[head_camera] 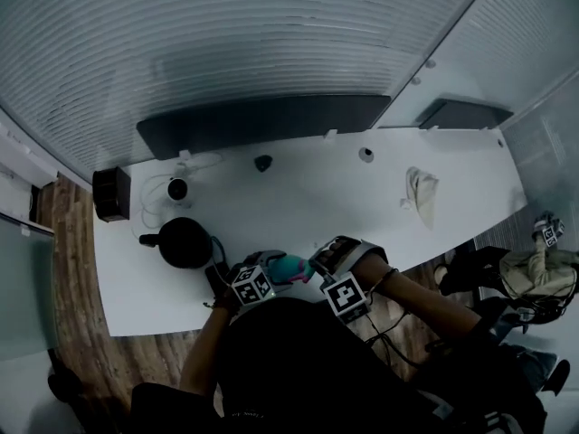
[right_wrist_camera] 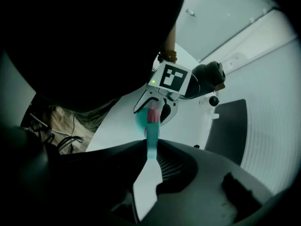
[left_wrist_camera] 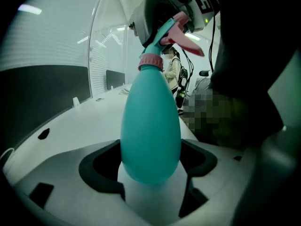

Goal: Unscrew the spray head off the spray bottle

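Above the white table (head_camera: pixel 317 188), my left tongs (left_wrist_camera: pixel 150 173) clamped the spray bottle (left_wrist_camera: pixel 150 126); my right tongs (right_wrist_camera: pixel 150 155) pinched its spray head (right_wrist_camera: pixel 151 135).

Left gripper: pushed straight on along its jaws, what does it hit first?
The left gripper grips the spray bottle, which fills that line. Past it, the first thing is the right gripper, apparently closed on the spray head at the bottle's far end.

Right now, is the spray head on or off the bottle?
On: spray head sits atop the bottle, pink collar at its neck.
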Tool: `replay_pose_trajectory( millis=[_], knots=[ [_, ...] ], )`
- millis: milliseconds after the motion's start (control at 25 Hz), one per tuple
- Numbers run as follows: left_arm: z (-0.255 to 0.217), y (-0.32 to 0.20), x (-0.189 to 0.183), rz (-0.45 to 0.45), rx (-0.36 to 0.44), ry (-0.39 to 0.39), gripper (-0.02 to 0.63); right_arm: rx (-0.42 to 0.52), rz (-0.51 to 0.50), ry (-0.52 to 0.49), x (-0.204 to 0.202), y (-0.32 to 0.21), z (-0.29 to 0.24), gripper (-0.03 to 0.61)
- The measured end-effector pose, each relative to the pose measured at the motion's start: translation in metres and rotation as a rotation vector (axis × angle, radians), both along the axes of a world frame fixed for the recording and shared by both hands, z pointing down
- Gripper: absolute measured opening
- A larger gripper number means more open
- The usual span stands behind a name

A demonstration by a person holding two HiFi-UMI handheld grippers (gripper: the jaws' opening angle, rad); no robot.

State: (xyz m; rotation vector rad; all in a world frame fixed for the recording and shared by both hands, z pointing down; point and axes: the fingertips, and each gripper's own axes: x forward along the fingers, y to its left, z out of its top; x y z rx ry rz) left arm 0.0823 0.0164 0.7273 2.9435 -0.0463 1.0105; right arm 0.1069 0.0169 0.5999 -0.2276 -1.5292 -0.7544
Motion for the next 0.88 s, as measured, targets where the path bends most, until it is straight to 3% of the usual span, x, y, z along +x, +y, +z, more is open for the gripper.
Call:
replay_pose_trajectory(
  millis=[160, 360, 560, 880],
  knots=[
    [-0.004, 0.011, 0.011, 0.067, -0.055, 0.048, 0.377, 0.001, -0.084, 0.028, 0.010, 0.005, -0.009, 0.063],
    [0.000, 0.031, 0.013, 0.110, -0.201, 0.099, 0.376, 0.020, -0.156, -0.056, 0.000, 0.010, -0.011, 0.063],
    [0.000, 0.031, 0.011, 0.076, -0.210, 0.102, 0.377, 0.014, -0.159, -0.053, 0.003, 0.005, -0.015, 0.063],
    [0.008, 0.030, 0.018, 0.085, -0.148, 0.079, 0.377, 0.022, -0.106, -0.101, 0.009, 0.007, -0.010, 0.063]
  ],
)
